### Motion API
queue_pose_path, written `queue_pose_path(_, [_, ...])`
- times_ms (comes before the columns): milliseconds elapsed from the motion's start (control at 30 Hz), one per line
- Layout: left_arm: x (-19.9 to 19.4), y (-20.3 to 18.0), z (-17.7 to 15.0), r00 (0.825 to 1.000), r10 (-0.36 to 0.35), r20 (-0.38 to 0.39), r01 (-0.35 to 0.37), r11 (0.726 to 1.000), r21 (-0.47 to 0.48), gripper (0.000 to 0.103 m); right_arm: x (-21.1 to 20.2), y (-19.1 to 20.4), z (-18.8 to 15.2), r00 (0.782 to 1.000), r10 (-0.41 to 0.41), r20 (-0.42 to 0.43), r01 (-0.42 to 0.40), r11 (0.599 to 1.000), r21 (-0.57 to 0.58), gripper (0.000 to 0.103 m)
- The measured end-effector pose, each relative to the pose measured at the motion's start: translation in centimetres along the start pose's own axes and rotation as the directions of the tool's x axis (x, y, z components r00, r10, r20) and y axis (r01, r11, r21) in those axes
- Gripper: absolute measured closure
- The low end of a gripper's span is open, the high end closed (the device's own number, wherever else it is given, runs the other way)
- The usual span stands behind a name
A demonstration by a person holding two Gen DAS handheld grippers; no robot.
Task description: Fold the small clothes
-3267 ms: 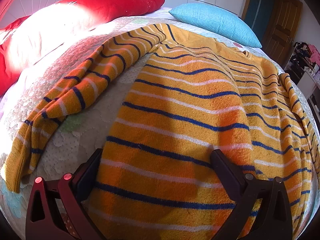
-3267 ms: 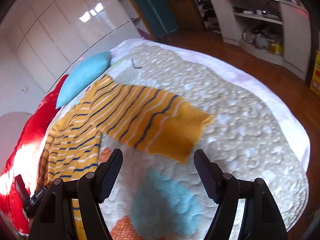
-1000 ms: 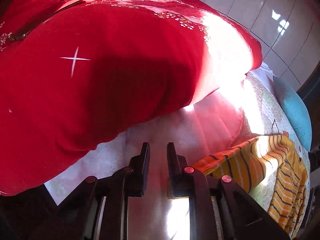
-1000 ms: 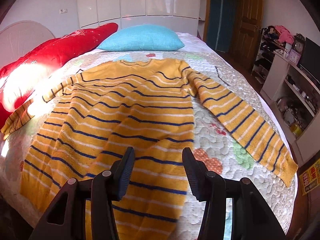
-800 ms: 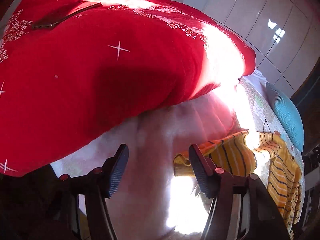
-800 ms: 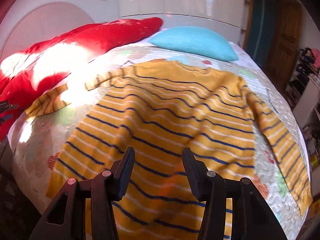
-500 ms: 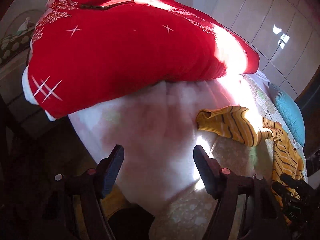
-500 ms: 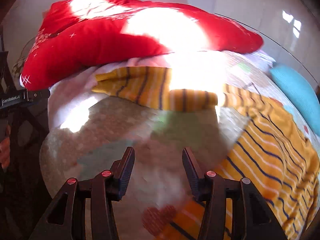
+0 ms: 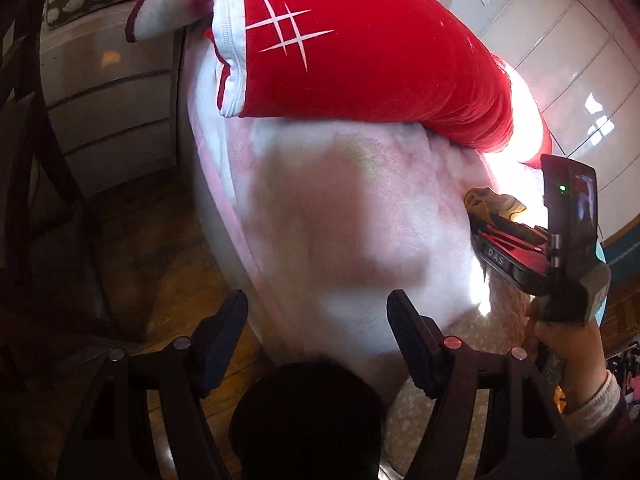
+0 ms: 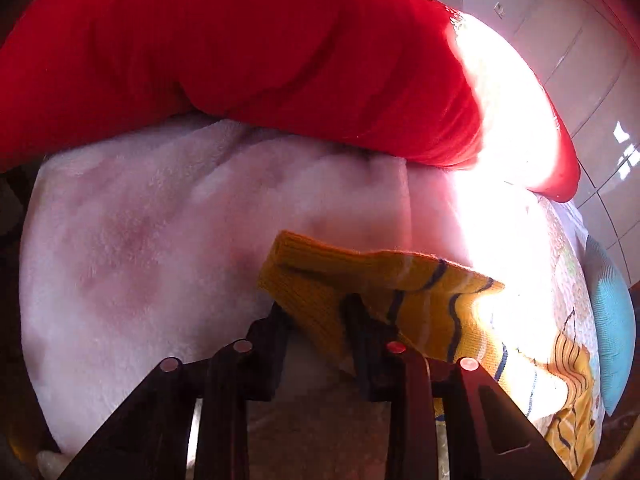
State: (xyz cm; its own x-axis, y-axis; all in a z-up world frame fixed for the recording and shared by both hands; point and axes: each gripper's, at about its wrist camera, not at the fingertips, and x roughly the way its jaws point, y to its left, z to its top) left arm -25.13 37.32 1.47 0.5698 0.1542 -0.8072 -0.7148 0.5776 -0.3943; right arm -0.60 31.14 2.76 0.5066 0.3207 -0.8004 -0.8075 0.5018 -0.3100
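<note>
The yellow sweater with navy stripes lies on the bed; its sleeve cuff (image 10: 320,276) rests on the fluffy pink-white blanket (image 10: 160,240) beside the red pillow (image 10: 240,48). My right gripper (image 10: 316,316) has its jaws closing, with the cuff pinched between the narrow fingers. In the left wrist view the same cuff (image 9: 492,202) shows at the tip of the right gripper (image 9: 480,228), which a hand (image 9: 568,352) holds. My left gripper (image 9: 316,308) stands open over the blanket's hanging edge with nothing between its fingers.
A blue pillow (image 10: 612,332) lies at the far right of the bed. Left of the bed are a wooden floor (image 9: 140,240), a white drawer unit (image 9: 108,92) and dark chair legs (image 9: 52,152). A dark round thing (image 9: 304,420) sits just below the left gripper.
My right gripper swung from the sweater's body over to the sleeve cuff and narrowed its jaws around it. My left gripper opened and drew back from the cuff toward the bed's edge.
</note>
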Motion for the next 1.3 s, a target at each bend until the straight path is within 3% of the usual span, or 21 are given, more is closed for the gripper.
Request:
queue_pose_path(33, [-0.4,0.1,-0.3,1.000,-0.004,0.006,0.004,1.000,0.002,0.032,-0.2,-0.1,0.4,1.000,-0.006,0.004,0.006,1.000,0.008,0.094])
queue_pose_path(133, [-1.0,-1.3,-0.3,1.000,-0.018,0.015,0.017,0.999,0.032,0.032,-2.7,-3.1,1.3,0.996,0.049,0.072,-0.058,0.990,0.128,0.095])
queue_pose_path(233, [-1.6,-2.9,-0.4,0.999,-0.039,0.027,0.037,0.997,0.065,0.031,-7.0,-8.1,0.9,0.980,0.087,0.178,-0.134,0.951,0.277,0.095])
queue_pose_path(367, [-1.8,-5.4,-0.8,0.996,-0.082,0.018,0.080,0.991,0.110,0.031,-12.6,-16.7,-2.5,0.963,0.023,0.267,-0.144,0.886,0.441,0.095])
queue_pose_path(467, [-2.0,-7.5,-1.4,0.994,-0.105,0.016,0.101,0.983,0.153,0.030,-15.2,-24.4,-7.5,0.965,-0.068,0.252,-0.091,0.817,0.569,0.095])
queue_pose_path(600, [-1.5,-10.2,-2.2,0.989,-0.144,-0.030,0.147,0.970,0.192,0.030,-16.8,-34.8,-17.4,0.969,-0.209,0.129,0.045,0.666,0.745,0.095])
queue_pose_path(733, [-0.7,-13.4,-3.3,0.985,-0.158,-0.069,0.170,0.953,0.251,0.030,-17.2,-42.9,-28.8,0.963,-0.267,-0.017,0.141,0.452,0.881,0.095])
queue_pose_path(833, [-0.2,-16.0,-4.4,0.982,-0.162,-0.096,0.184,0.933,0.308,0.030,-16.2,-46.2,-36.2,0.955,-0.268,-0.126,0.212,0.319,0.924,0.095])
queue_pose_path(900, [0.2,-17.7,-5.1,0.978,-0.171,-0.118,0.202,0.918,0.342,0.030,-15.2,-47.3,-39.7,0.944,-0.261,-0.201,0.268,0.254,0.929,0.094])
queue_pose_path(1000, [0.6,-20.4,-6.6,0.973,-0.180,-0.146,0.224,0.890,0.398,0.030,-14.3,-48.0,-44.0,0.940,-0.214,-0.267,0.306,0.175,0.936,0.080])
queue_pose_path(1100, [1.4,-22.5,-8.3,0.962,-0.188,-0.200,0.260,0.855,0.448,0.027,-16.2,-47.5,-45.7,0.948,-0.218,-0.231,0.266,0.148,0.952,0.073])
queue_pose_path(1200, [2.8,-24.5,-10.2,0.943,-0.187,-0.274,0.302,0.823,0.480,0.027,-19.4,-46.2,-46.6,0.975,-0.182,-0.126,0.159,0.181,0.971,0.069])
queue_pose_path(1300, [3.7,-26.3,-12.3,0.924,-0.195,-0.328,0.348,0.783,0.516,0.027,-22.8,-43.3,-47.9,0.994,-0.106,-0.011,0.034,0.215,0.976,0.056])
